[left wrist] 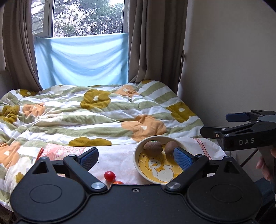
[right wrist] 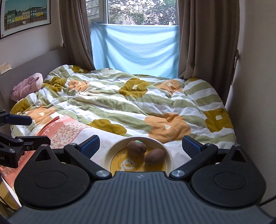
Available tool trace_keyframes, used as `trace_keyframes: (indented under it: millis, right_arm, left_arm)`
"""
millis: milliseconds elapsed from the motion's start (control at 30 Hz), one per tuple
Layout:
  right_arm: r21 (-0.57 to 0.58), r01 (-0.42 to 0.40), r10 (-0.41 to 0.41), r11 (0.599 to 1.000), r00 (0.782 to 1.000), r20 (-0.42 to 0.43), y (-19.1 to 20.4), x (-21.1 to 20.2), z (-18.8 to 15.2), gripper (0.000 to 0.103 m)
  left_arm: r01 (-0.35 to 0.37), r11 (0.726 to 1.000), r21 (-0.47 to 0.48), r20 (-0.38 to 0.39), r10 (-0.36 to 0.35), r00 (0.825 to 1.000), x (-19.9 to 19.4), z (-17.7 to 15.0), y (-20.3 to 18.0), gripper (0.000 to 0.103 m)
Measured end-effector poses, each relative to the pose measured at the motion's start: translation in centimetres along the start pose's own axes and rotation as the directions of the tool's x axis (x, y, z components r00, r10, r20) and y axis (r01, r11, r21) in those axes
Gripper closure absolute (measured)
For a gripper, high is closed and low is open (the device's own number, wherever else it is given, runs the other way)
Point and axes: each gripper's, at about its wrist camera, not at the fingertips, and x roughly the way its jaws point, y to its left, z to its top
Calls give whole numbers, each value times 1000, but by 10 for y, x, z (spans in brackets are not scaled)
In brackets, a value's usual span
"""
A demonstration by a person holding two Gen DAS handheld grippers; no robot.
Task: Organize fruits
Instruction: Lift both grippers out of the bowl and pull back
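L gripper (left wrist: 136, 159): jaws spread wide, nothing held betw. the blue pads (left wrist: 182, 159). Seen from R wrist cam at far left edge, also apart.

R gripper (right wrist: 140, 146): jaws spread wide, nothing held. Seen from L wrist cam at right edge (left wrist: 229, 124), side-on, fingers apart, a hand (left wrist: 266, 165) partly seen under it.

Nearest L gripper: 1 red cherry tomato (left wrist: 109, 175) noted on the white cloth (left wrist: 117, 160), low betw. the L fingers. A 2nd reddish-orange piece (left wrist: 118, 182) is partly hidden by the gripper body just beside it; cannot tell what it is.

Bowl (right wrist: 169, 160) (cream rim, yellow inside w/ duck drawing) is set on the cloth, right of the tomato; in R wrist view it sits betw. the R fingers, near the gripper body. 2 brown kiwis are held in it: kiwi w/ green sticker (right wrist: 136, 148) at the far-left side, 2nd kiwi (right wrist: 154, 156) to its right and nearer in R view. Whether they touch: cannot tell. In L view the R-side blue pad overlaps the 2nd kiwi (left wrist: 169, 148).

Beyond the bowl: rumpled duvet (right wrist: 138, 106), green stripes w/ orange and mustard flowers. Pink plush item (right wrist: 27, 86) at far left of bed.

Farthest: light-blue sheet (right wrist: 136, 51) hung over lower window, brown curtains (right wrist: 203, 37) at both sides, framed picture (right wrist: 24, 15) on left wall.
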Motion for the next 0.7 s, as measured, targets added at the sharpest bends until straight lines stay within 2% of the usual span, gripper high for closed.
trace_keyframes:
  millis: [333,567,700]
  right_arm:
    - [114,163,-161,980,987,-25,50,-79,-38,0]
    - [198,217,-209,956,976,-65,83,-109,-74,0]
    - [228,236,-222,945,971,-89,99,-113,-91,0]
  left_arm:
    - [16,1000,14,19,-16,1000,-62,-32,26,7]
    - [29,999,36,15,-30,999,-90,-59,47,7]
    - [29,998,52,-2,-29,1000,-91,-74,57,7]
